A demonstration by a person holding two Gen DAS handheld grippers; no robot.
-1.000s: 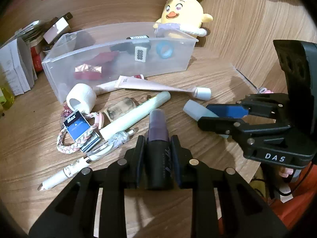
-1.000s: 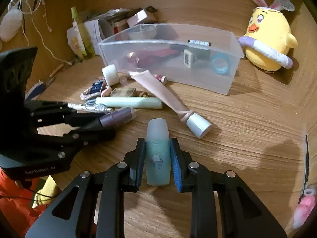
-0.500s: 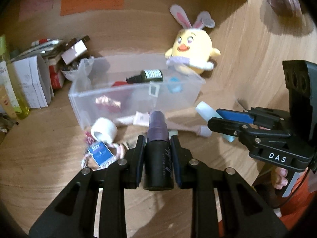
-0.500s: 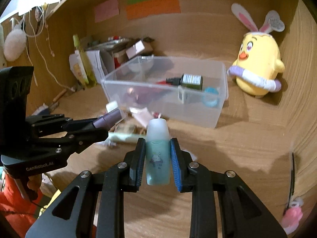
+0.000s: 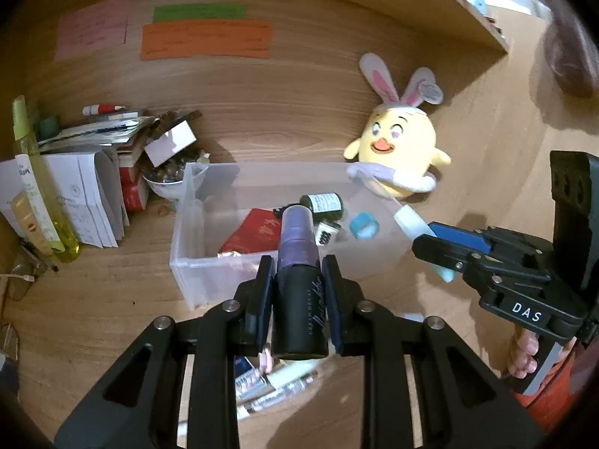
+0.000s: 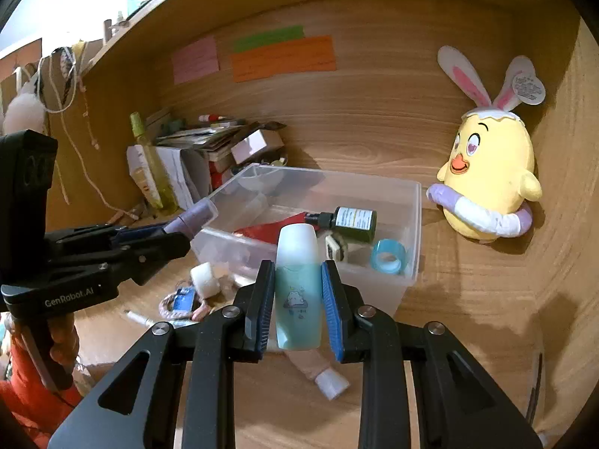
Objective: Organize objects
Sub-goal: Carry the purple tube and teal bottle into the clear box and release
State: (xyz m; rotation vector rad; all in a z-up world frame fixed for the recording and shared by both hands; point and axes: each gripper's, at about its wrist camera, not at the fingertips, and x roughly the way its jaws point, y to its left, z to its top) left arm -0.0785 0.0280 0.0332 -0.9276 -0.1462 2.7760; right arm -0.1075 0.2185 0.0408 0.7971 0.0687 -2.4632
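Note:
My left gripper (image 5: 298, 273) is shut on a black spray bottle with a purple cap (image 5: 297, 262), held in the air in front of the clear plastic bin (image 5: 194, 284). My right gripper (image 6: 298, 277) is shut on a pale teal bottle with a white cap (image 6: 297, 277), also raised before the bin (image 6: 410, 224). Each gripper shows in the other's view: the right (image 5: 441, 250) at the bin's right end, the left (image 6: 176, 232) at its left end. The bin holds a dark green dropper bottle (image 6: 353, 219), a red packet (image 5: 258, 232), a blue tape roll (image 6: 387, 256) and a small die-like block (image 6: 337, 249).
A yellow chick plush with bunny ears (image 6: 486, 183) stands right of the bin. Papers, boxes, a bowl and a tall yellow-green bottle (image 5: 37, 187) crowd the back left. A white roll (image 6: 204, 280), braided band, pens and a pink tube (image 6: 318, 370) lie on the desk below.
Both grippers have lifted their bottles off the desk and moved toward the bin, which now sits closer and lower in both views. The loose items on the desk have dropped below the fingers.

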